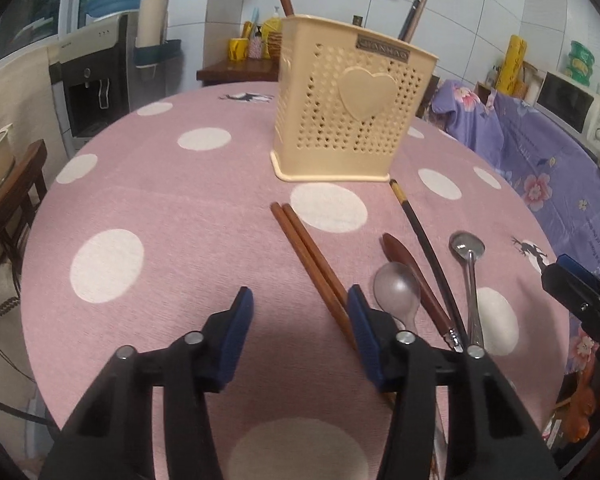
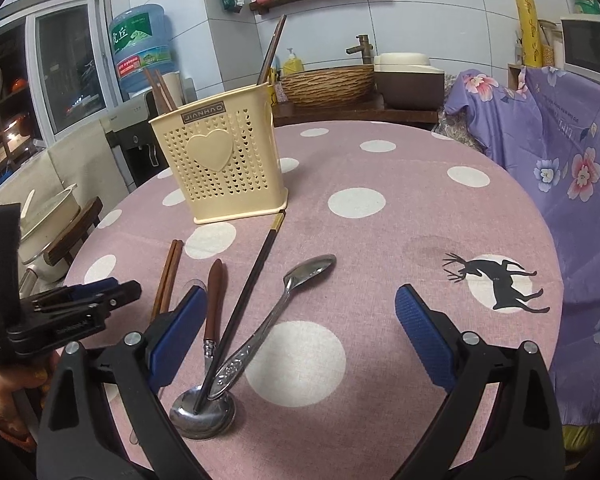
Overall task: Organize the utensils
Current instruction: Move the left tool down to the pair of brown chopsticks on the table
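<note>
Holder (image 1: 346, 116): set mid-table (image 1: 160, 208). Chopsticks (image 1: 308, 260), spoons (image 1: 470, 276): laid toward near edge. Left gripper (image 1: 300, 332): jaws partly parted, nothing held. Right gripper (image 2: 300, 336): jaws wide, empty.

On the pink dotted tablecloth (image 2: 380, 248), a cream utensil holder (image 2: 224, 160) stands at eleven o'clock of the frame, with chopsticks rising from it. The right gripper (image 2: 300, 312) hangs with its jaws wide apart over a steel spoon (image 2: 276, 312), a black chopstick (image 2: 252, 280) and a wooden-handled utensil (image 2: 214, 300). At nine o'clock the left gripper (image 2: 112, 292) hovers near a brown chopstick pair (image 2: 168, 276).
</note>
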Motion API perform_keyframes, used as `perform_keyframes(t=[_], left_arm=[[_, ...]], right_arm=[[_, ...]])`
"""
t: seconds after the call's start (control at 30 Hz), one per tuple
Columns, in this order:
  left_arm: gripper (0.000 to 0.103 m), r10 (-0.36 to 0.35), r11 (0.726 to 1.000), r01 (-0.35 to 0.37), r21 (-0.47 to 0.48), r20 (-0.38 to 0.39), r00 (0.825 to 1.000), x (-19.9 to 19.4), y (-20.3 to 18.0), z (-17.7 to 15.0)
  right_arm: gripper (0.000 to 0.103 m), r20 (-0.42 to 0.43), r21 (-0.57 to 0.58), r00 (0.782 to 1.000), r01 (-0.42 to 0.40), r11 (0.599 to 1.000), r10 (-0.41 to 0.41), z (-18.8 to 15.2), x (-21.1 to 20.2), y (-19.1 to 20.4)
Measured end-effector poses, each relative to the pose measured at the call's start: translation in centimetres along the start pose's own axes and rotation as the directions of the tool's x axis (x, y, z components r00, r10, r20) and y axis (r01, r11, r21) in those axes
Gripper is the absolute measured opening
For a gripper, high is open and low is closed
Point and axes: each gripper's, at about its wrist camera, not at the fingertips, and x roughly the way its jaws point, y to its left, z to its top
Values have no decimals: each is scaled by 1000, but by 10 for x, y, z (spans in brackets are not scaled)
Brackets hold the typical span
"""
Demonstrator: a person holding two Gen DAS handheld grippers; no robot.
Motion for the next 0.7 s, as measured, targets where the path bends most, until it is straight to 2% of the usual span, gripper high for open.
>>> perform_keyframes(t=[0.17, 0.57, 0.7], left_arm=[[37, 17, 1000, -17, 23, -36, 999, 8, -9, -2], [34, 51, 998, -49, 39, -52, 997, 14, -14, -2], [33, 50, 999, -50, 3, -60, 997, 13, -4, 0]], right_arm=[[94, -8, 6, 1000, 5, 1000, -5, -1, 1, -2], [94, -23, -4, 1000, 4, 1000, -4, -1, 3, 1], [94, -26, -18, 1000, 11, 1000, -11, 3, 5, 3]])
